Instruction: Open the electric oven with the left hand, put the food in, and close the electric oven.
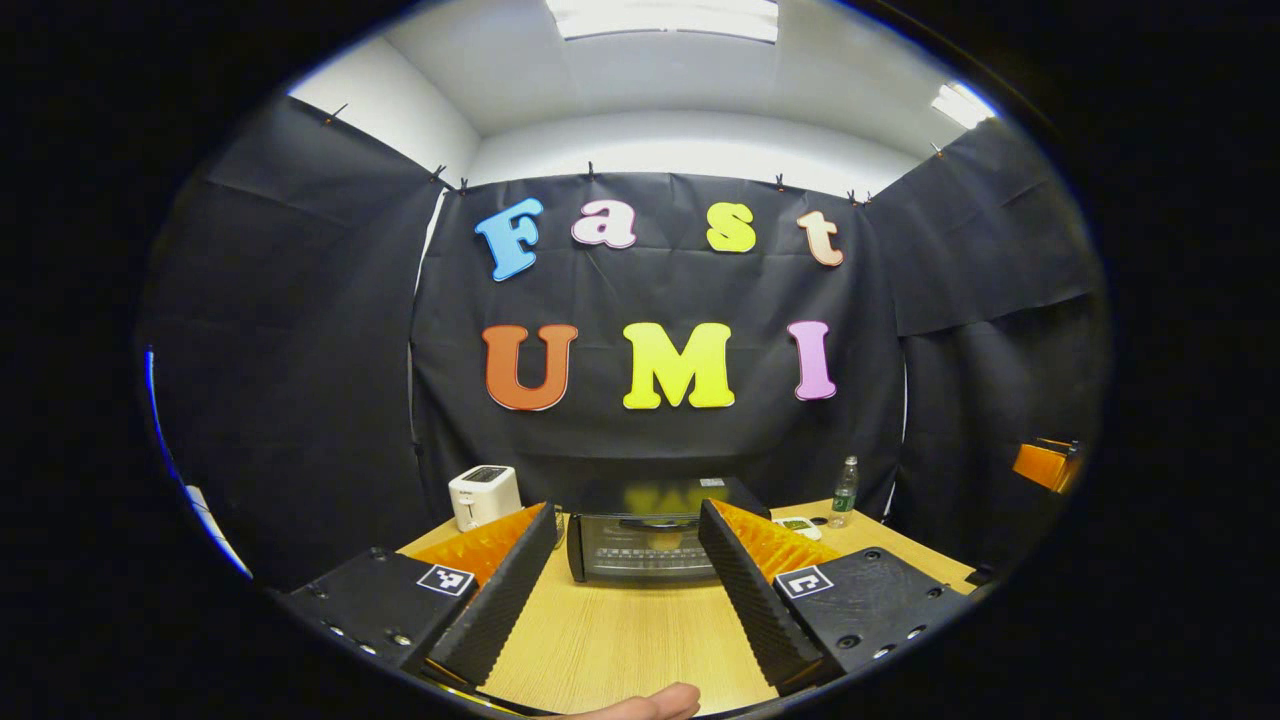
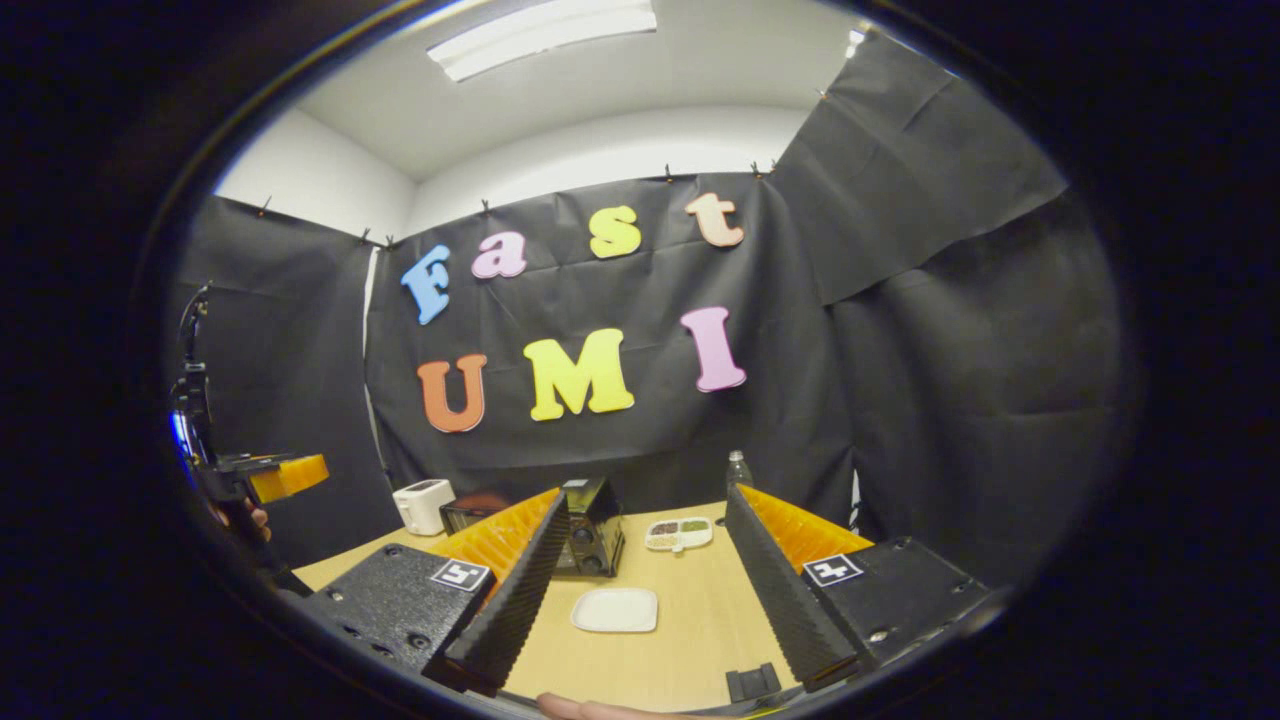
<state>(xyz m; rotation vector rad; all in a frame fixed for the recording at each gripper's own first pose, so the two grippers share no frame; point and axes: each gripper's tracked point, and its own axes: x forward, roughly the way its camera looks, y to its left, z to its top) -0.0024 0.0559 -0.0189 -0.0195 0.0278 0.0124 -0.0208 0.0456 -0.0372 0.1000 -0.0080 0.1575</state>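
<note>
Oven (image 1: 640,545) broadside, door seemingly toward camera.

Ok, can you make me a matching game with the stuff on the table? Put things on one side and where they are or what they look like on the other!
Things:
1. toaster
2. oven
3. bottle
4. plate

Clues:
A. white and square, lying on the table
B. white, left of the oven
C. black, door closed
D. clear, standing right of the oven

Pairs: 1-B, 2-C, 3-D, 4-A
</note>
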